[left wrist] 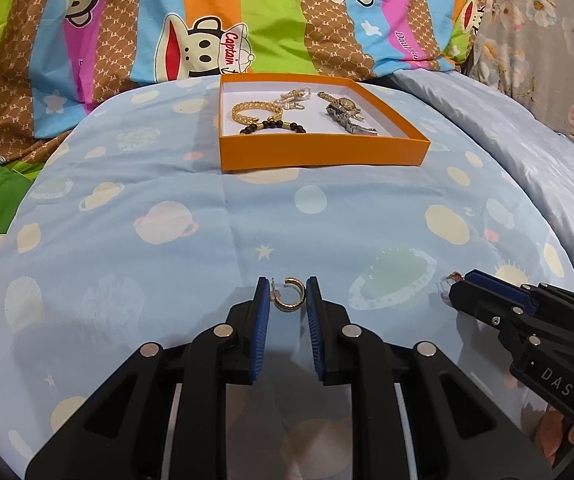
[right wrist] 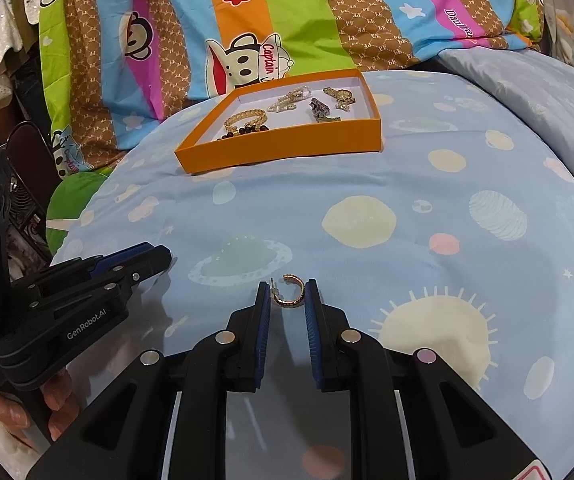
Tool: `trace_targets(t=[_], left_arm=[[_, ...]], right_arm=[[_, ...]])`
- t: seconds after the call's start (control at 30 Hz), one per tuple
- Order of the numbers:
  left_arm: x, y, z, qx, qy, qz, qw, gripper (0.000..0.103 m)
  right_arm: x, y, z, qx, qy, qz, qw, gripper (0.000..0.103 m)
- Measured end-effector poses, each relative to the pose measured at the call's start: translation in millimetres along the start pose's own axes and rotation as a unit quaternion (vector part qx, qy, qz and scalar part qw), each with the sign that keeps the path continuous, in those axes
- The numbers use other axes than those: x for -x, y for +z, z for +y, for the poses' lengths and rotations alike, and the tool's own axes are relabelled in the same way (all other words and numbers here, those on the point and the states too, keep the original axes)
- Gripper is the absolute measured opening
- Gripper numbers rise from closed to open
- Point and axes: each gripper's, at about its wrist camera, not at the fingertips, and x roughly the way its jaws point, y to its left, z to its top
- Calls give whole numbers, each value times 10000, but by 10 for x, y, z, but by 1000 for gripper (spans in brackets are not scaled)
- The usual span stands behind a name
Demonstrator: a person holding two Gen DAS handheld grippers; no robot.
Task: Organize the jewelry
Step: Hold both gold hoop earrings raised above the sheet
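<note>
Meanwhile each gripper, left (left wrist: 286, 294) and right (right wrist: 287, 295), spreads its fingers around a gold hoop earring (left wrist: 290, 295) (separate earrings) on the bed (left wrist: 327, 216); the orange tray (left wrist: 323, 151) lies beyond, unobstructed.

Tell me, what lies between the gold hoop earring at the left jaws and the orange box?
Only bare blue planet-print bedding: nothing lies between the gold hoop earring and the orange box. The left wrist view shows this.

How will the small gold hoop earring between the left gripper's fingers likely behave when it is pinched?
The small gold C-shaped hoop earring looks like rigid metal, so it probably keeps its shape. It lies flat on the soft pale blue planet-print quilt, so it may sink or slip. Its thin post might bend or snag. The left gripper brackets it, open.
</note>
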Motion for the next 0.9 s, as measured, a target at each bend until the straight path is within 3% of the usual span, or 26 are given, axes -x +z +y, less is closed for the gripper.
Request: trace_targets(t=[0.9], left_arm=[[12,400,-95,-90,-9,-229,9997,18]], right_arm=[[-5,470,-41,50,-9,-332,9994,16]])
